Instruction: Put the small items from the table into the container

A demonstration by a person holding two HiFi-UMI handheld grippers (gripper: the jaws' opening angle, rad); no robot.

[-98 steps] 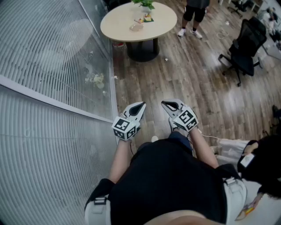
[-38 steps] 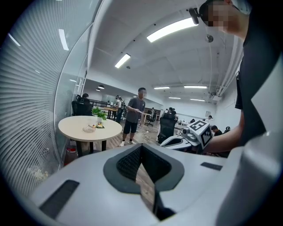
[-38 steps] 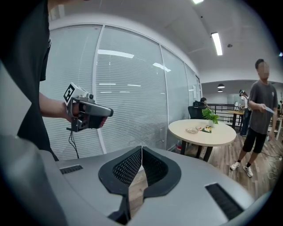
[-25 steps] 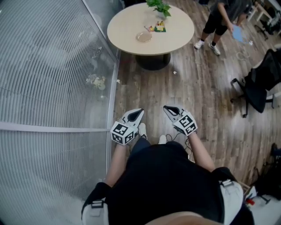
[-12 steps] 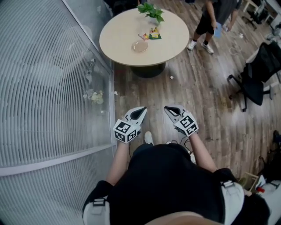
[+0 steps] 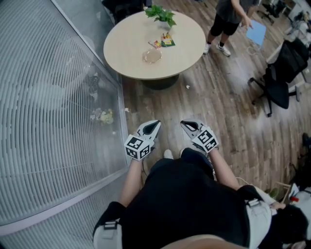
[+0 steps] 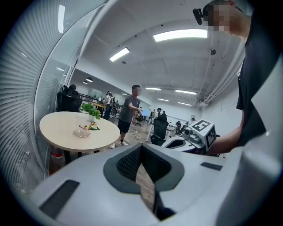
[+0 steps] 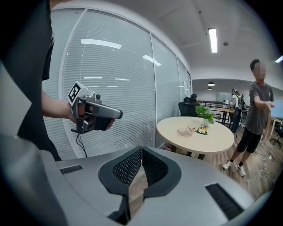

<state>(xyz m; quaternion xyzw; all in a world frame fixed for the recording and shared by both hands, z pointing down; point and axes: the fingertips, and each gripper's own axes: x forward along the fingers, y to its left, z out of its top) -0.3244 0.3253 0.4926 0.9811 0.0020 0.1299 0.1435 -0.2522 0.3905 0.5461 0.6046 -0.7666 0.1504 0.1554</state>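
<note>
We hold left gripper and right gripper clenched and empty; the small packets lie just beside the clear dish on the round bench, well ahead, so we judge it best to come up square before opening either.

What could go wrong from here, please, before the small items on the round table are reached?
1. A person stands right by the round table; a reach toward the small items might meet them.
2. The potted plant stands close behind those items and could be knocked.
3. The left gripper and right gripper are shut; unopened, they would only push items.
</note>
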